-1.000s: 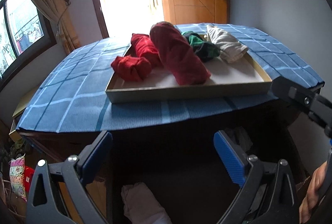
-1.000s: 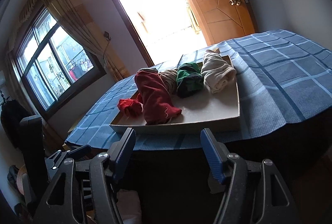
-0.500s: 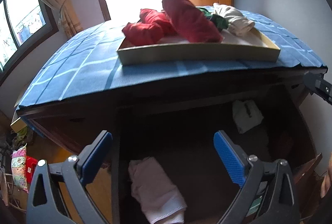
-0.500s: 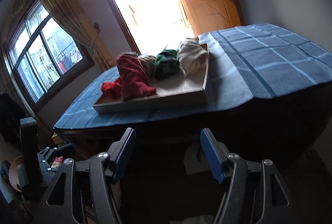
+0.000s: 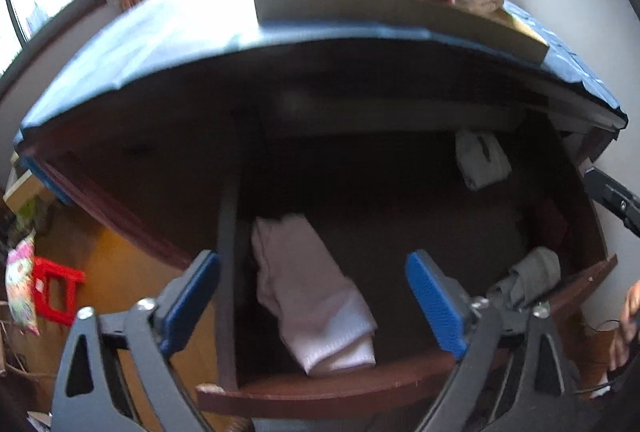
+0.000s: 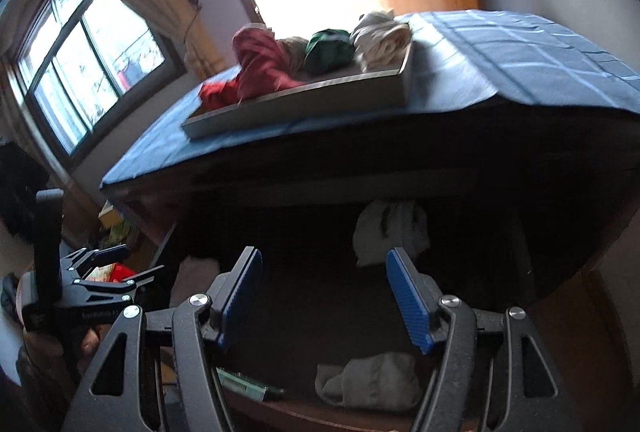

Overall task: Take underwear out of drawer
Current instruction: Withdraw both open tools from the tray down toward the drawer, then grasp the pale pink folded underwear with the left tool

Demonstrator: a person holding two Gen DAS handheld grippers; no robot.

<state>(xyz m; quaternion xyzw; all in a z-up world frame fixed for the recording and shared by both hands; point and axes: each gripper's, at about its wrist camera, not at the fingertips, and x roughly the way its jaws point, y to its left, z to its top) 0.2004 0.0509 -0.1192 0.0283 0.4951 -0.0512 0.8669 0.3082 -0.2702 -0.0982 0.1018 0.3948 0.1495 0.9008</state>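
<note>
Underwear: pale pink folded piece (image 5: 312,296) lies in the open drawer (image 5: 328,388), front-left corner, tight along the left side wall, near end almost at the front lip. Two more pieces in there: a white one (image 5: 482,159) far back right, under the tabletop overhang, and a grey one (image 5: 528,278) front right.

Left gripper (image 5: 312,306) hangs over the pink piece, jaws closing with the cloth framed between the pads but no contact yet. It looks to me like the approach for a pick. Left finger (image 5: 188,296) lines up outside the drawer's side wall, so as I read it the jaws straddle that wall; needs a shift right or it lands on wood.

Right gripper (image 6: 324,296) is spread partway, nothing in it, pointing into the drawer middle; white piece (image 6: 388,232) sits beyond its tips, grey one (image 6: 368,384) below them.

Clearance: blue-cloth table edge (image 5: 160,43) overhangs the drawer's back half, so only the front is open from above. Tray (image 5: 392,11) of rolled garments on top is well clear. Drawer floor between the pieces is bare, dark, hard to read.
</note>
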